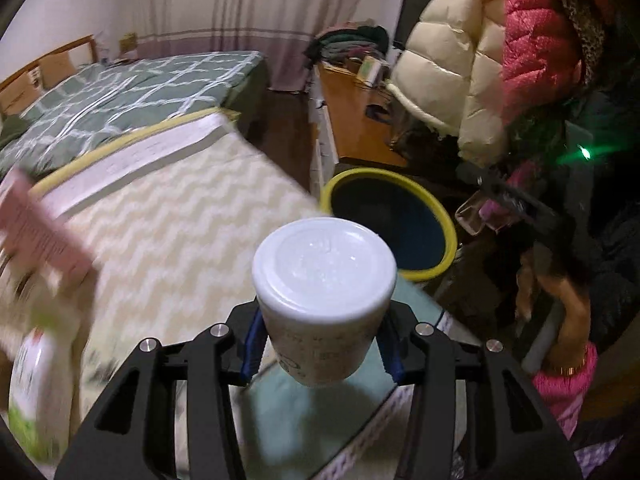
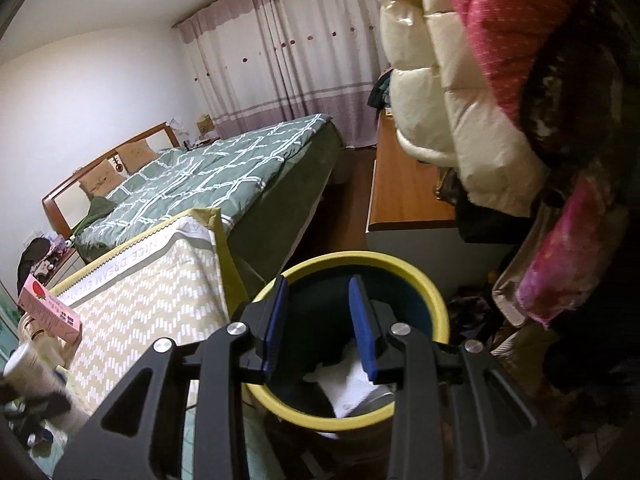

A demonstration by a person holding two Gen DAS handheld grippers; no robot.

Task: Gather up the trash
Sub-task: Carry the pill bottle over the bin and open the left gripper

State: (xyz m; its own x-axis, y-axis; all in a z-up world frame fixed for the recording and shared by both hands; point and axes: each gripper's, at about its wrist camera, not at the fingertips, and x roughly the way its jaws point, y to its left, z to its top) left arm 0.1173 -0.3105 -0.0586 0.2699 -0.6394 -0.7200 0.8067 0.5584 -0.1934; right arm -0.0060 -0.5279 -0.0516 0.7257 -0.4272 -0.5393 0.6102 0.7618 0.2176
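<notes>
Gripping a paper cup [image 1: 320,344] by its sides, the left gripper [image 1: 320,354] has its blue pads pressed against the cup wall just below the white lid [image 1: 324,268]. The cup stands upright between the fingers, held clear above a pale teal surface [image 1: 288,432] with its shadow falling beneath it. Beyond the cup and a little to the right sits a bin [image 1: 440,216] with a yellow rim and a dark inside.

From the right wrist view, the right gripper [image 2: 318,328] hangs over the same bin [image 2: 436,300], its jaws partly apart with nothing between the pads. Down inside the bin lies white crumpled paper [image 2: 352,384], and something pale and rounded shows beside it, too hidden to name.

To the left of the bin a mattress [image 1: 192,240] with a cream zigzag cover and a yellow edge stands close by. A pink box [image 2: 48,312] rests at its near corner in the right wrist view; in the left wrist view it is blurred. A white bottle with green print [image 1: 36,392] is smeared at the lower left of the left wrist view.

A hand [image 1: 568,320] in a pink cuff shows at the right edge of the left wrist view, holding the black frame of the other gripper. Cream and pink padded jackets [image 1: 480,60] hang above the bin. A bed [image 2: 208,176] with a green patterned cover lies farther back, before striped curtains [image 2: 288,60].
</notes>
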